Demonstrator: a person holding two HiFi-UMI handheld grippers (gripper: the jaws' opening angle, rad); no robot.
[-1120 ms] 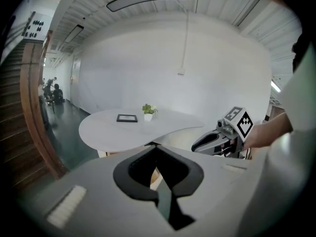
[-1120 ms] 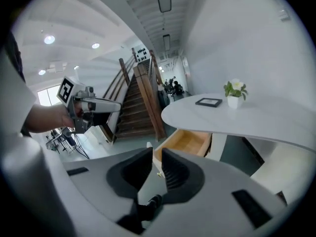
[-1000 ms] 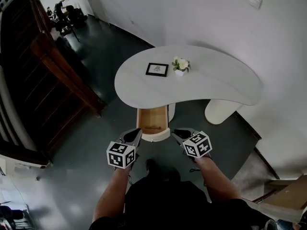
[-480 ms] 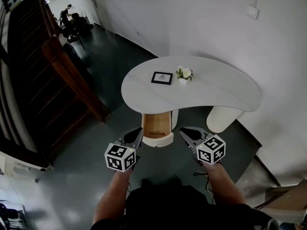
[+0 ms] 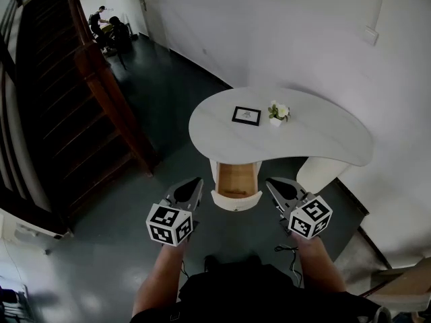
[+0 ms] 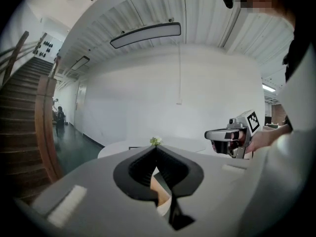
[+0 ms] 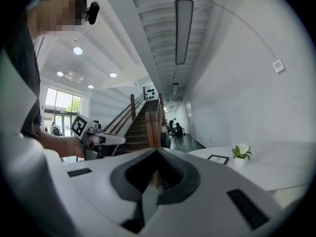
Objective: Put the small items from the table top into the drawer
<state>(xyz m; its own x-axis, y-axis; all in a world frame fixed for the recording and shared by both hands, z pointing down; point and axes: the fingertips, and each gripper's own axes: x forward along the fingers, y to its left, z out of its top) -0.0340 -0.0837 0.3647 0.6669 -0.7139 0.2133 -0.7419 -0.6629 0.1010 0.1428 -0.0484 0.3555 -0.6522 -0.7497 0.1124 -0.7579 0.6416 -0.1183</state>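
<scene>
Two small items sit on the white curved table [image 5: 323, 136]: a black picture frame [image 5: 246, 116] and, just beside it, a little flower pot [image 5: 277, 112] with pale blooms. Below the table's near edge a wooden drawer [image 5: 236, 179] stands pulled open; nothing can be made out inside it.

The person stands back from the table, holding the left gripper [image 5: 195, 182] and the right gripper [image 5: 271, 182] low, one to each side of the drawer front and apart from it. Each gripper's own view shows its jaws brought together at the tips with nothing between them, so both are empty.

The frame is probably light and stiff, with a front that could crack, so a pinch across one edge seems the safest hold (whether it lies flat or leans cannot be told from here). The flower pot looks light and top-heavy. It is best gripped around the pot itself and kept upright, since the soft blooms would crush or slip.

Compared with a second ago, the table and drawer appear farther from the grippers and shifted to the right in the head view. The grippers flanked the drawer front closely then and now hang well short of it, which suggests a step backward. Frame, pot and drawer lie as they did.
</scene>
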